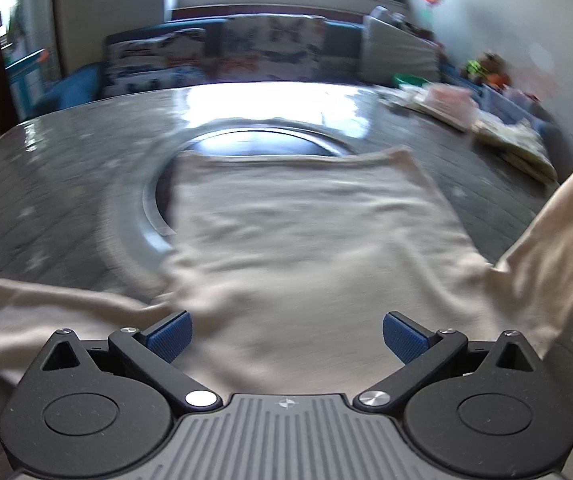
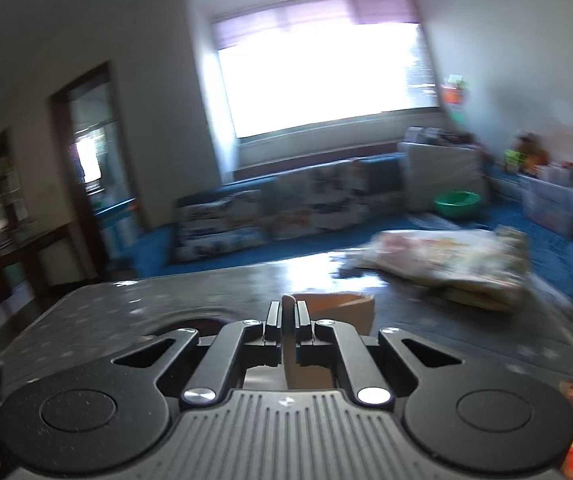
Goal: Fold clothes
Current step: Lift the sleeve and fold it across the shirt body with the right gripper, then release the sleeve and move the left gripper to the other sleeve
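Beige shirt spread mid-frame on dark surface, left gripper fingers wide apart and empty, right gripper fingers clamped on a beige sleeve fold.

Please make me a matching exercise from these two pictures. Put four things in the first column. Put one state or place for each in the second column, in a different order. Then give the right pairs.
Column one:
1. left gripper
2. right gripper
3. beige shirt
4. pile of patterned cloth

Column two:
A. shut on a strip of beige cloth
B. lies at the far right side of the table
C. open, with nothing between its pads
D. body spread flat on the table, one sleeve lifted up at the right

Right pairs: 1-C, 2-A, 3-D, 4-B
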Demonstrator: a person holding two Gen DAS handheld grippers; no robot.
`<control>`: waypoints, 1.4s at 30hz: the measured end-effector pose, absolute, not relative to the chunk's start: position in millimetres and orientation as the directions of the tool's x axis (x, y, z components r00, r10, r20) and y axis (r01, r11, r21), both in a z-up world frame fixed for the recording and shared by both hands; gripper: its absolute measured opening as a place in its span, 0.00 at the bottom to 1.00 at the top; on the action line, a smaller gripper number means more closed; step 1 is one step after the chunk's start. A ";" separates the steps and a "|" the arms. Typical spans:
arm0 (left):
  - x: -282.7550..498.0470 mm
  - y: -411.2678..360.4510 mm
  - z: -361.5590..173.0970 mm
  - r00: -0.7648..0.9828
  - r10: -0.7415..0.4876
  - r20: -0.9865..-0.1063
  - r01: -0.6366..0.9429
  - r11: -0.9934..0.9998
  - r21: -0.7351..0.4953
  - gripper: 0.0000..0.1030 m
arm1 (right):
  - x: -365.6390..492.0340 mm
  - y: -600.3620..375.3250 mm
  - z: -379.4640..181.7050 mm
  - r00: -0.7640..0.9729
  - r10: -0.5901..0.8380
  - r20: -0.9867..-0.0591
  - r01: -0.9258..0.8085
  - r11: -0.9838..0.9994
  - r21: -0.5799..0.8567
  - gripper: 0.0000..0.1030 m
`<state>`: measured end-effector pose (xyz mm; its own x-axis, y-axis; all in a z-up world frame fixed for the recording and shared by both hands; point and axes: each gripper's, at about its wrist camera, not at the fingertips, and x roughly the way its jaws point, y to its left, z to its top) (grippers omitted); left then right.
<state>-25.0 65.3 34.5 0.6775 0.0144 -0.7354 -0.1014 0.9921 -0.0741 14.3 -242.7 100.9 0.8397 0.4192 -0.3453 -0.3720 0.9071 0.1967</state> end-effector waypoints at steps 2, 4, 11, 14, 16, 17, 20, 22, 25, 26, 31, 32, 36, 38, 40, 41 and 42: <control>-36.0 85.9 37.0 0.688 0.032 -0.725 -0.137 0.987 -0.086 1.00 | 11.9 -216.0 103.4 0.809 0.470 -0.354 -0.436 0.883 0.175 0.05; -46.3 103.9 38.4 0.696 0.055 -0.716 -0.172 0.981 -0.091 1.00 | 10.3 -188.6 104.0 0.773 0.517 -0.367 -0.498 0.854 0.151 0.05; -72.3 151.9 31.9 0.685 0.118 -0.719 -0.279 0.954 -0.109 1.00 | 0.4 -89.1 72.1 0.604 0.622 -0.498 -0.665 0.738 0.116 0.05; -79.3 162.4 30.7 0.682 0.128 -0.720 -0.302 0.946 -0.117 1.00 | -9.7 -60.7 52.3 0.539 0.635 -0.554 -0.701 0.702 0.123 0.05; -83.7 167.1 31.0 0.683 0.134 -0.718 -0.310 0.943 -0.119 1.00 | -19.0 -49.4 39.4 0.501 0.641 -0.582 -0.721 0.681 0.129 0.05; -83.7 167.7 31.2 0.684 0.134 -0.717 -0.311 0.943 -0.121 1.00 | -21.0 -45.8 36.0 0.489 0.643 -0.590 -0.727 0.674 0.132 0.05; -82.7 166.8 32.9 0.687 0.131 -0.715 -0.310 0.943 -0.125 1.00 | -23.0 -41.6 24.6 0.435 0.658 -0.615 -0.751 0.641 0.155 0.10; -79.3 164.1 33.9 0.689 0.127 -0.713 -0.304 0.944 -0.126 1.00 | -22.7 -43.8 22.9 0.417 0.671 -0.613 -0.763 0.625 0.166 0.11; -75.2 157.4 37.2 0.697 0.115 -0.708 -0.284 0.951 -0.125 1.00 | -25.4 -56.5 30.8 0.431 0.674 -0.600 -0.762 0.628 0.158 0.11; -73.9 154.4 38.3 0.700 0.111 -0.705 -0.275 0.954 -0.123 1.00 | -25.1 -61.5 33.9 0.439 0.673 -0.596 -0.759 0.633 0.156 0.11; -65.6 133.9 42.3 0.720 0.053 -0.691 -0.203 0.970 -0.137 1.00 | -21.7 -118.1 41.5 0.529 0.589 -0.611 -0.679 0.726 0.112 0.11; -64.0 128.9 42.9 0.726 0.036 -0.687 -0.182 0.973 -0.142 1.00 | -19.6 -127.3 39.1 0.540 0.569 -0.620 -0.659 0.744 0.108 0.11; -57.1 104.1 43.1 0.737 -0.038 -0.675 -0.088 0.985 -0.151 0.96 | -10.9 -170.8 18.0 0.557 0.473 -0.682 -0.568 0.817 0.103 0.11; -53.0 92.5 41.5 0.733 -0.072 -0.676 -0.046 0.987 -0.155 0.91 | -8.1 -183.2 6.6 0.546 0.448 -0.708 -0.543 0.832 0.108 0.11; -49.7 83.1 37.9 0.727 -0.104 -0.679 -0.007 0.987 -0.159 0.85 | -7.9 -191.5 -2.1 0.538 0.419 -0.732 -0.528 0.844 0.096 0.11; -48.3 79.4 36.0 0.724 -0.116 -0.680 0.008 0.987 -0.159 0.80 | -8.0 -194.5 -3.6 0.535 0.416 -0.736 -0.525 0.845 0.097 0.11; -46.5 76.2 34.0 0.719 -0.128 -0.683 0.022 0.987 -0.162 0.76 | -7.5 -196.8 -3.7 0.534 0.421 -0.733 -0.527 0.844 0.100 0.11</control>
